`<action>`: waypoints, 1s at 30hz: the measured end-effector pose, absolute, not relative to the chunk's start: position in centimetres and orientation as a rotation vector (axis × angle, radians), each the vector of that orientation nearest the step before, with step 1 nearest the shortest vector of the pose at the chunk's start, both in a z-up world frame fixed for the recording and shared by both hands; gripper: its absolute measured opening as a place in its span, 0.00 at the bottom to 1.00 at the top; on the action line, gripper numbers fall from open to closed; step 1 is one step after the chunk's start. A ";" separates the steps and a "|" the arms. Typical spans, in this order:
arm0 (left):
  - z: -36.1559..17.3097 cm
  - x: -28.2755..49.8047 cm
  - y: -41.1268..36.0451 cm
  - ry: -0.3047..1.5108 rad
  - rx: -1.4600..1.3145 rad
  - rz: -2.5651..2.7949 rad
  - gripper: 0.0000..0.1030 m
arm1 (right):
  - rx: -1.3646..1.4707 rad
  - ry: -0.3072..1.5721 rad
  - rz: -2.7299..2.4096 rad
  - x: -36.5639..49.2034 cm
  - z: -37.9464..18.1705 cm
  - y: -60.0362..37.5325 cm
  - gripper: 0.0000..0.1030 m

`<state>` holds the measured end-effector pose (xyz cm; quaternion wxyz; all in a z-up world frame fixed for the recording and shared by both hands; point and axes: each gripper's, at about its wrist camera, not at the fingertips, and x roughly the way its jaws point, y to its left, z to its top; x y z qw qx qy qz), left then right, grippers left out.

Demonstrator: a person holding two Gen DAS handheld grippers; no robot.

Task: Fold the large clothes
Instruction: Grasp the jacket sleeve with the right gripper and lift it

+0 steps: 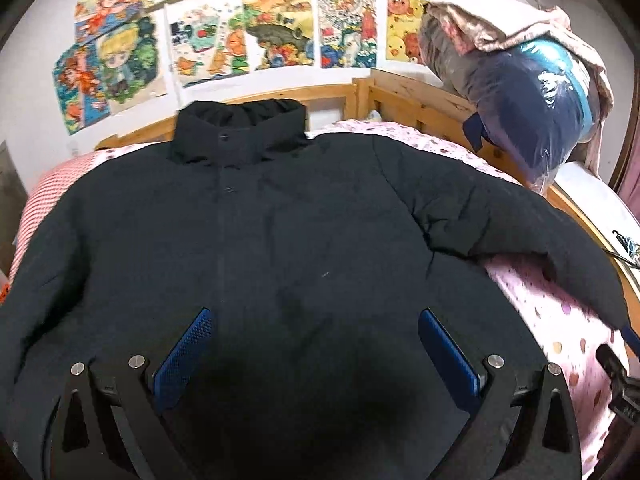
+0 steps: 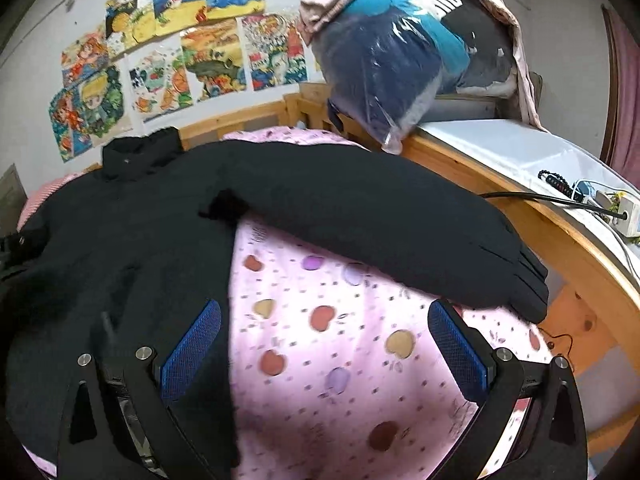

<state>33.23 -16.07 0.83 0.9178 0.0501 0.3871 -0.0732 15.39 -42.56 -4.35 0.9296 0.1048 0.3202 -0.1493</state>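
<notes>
1. Right now the left gripper [image 1: 316, 332] is hovering with its jaws spread wide over the lower front of the black jacket [image 1: 256, 248], pinching nothing; its blue pads [image 1: 186, 354] are showing on both sides.
2. Likewise the right gripper [image 2: 324, 328] is holding its jaws spread and empty, its left pad sitting over the jacket's side edge and its right pad just beside the cuff of the sleeve [image 2: 384, 220].
3. Between the right jaws the pink bedsheet [image 2: 320, 360], printed with coloured hearts, is lying bare.
4. Beyond them the jacket is lying flat on the bed, front up, collar [image 1: 240, 132] pointing toward the wall, with one sleeve stretching out sideways to the bed's edge.
5. Further out, the wooden bed frame [image 2: 532, 220] is running along the side, with a white surface [image 2: 512, 148] beside it carrying a power strip [image 2: 608, 204] and a black cable.
6. Behind that, a plastic bag of clothes [image 2: 384, 68] is sitting under a pink cloth, and cartoon posters [image 1: 260, 32] are covering the wall.
</notes>
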 end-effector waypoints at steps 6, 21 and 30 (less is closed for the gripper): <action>-0.9 37.7 -19.7 0.807 0.101 -0.174 1.00 | 0.225 0.681 -0.339 16.8 -5.3 -43.7 0.99; -4.8 44.6 -23.1 0.791 0.019 -0.175 1.00 | 0.558 0.503 -0.346 17.4 -9.0 -46.5 0.99; -7.7 47.4 -24.5 0.819 0.058 -0.179 1.00 | 0.821 0.330 -0.355 19.2 -10.5 -49.8 0.99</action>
